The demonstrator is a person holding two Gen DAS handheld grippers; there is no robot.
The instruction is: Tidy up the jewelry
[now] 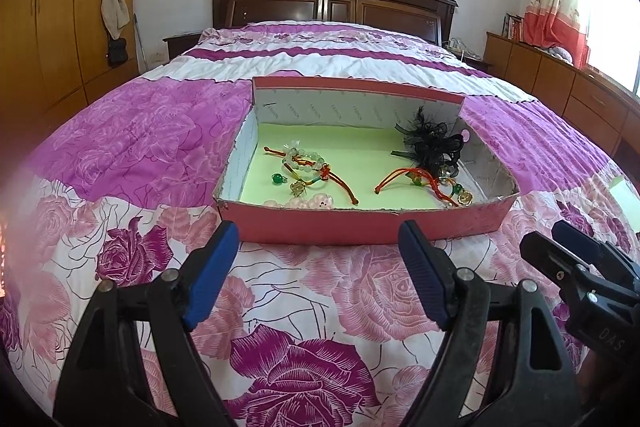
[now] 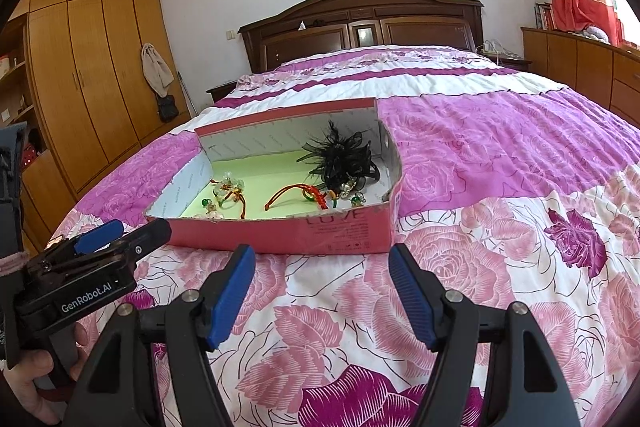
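The left tool (image 1: 318, 247) hangs over the bed cover (image 1: 304, 311) with its two blue pads wide apart and nothing between them. Straight ahead of it, and a little lower, stands the red box (image 1: 360, 227), with its long side across the view. Inside the box, on the green lining, the jewelry lies in two groups. On the left side is a bracelet of pale green beads (image 1: 302, 159) with red and orange cords, a small green bead (image 1: 277, 180) beside it, and pale pink beads (image 1: 308, 203) close to the near wall. On the right side is a bunch of red cords with green beads (image 1: 424, 185), and behind it a black feather hair piece (image 1: 434, 143) near the right wall.

The right tool (image 2: 322, 269) is also wide open and holds nothing. It stands just beside the left one, before the right half of the box. So I judge the left tool is nearer to the pale bracelet and the right tool nearer to the black piece. Both must go forward and over the near wall to reach them.
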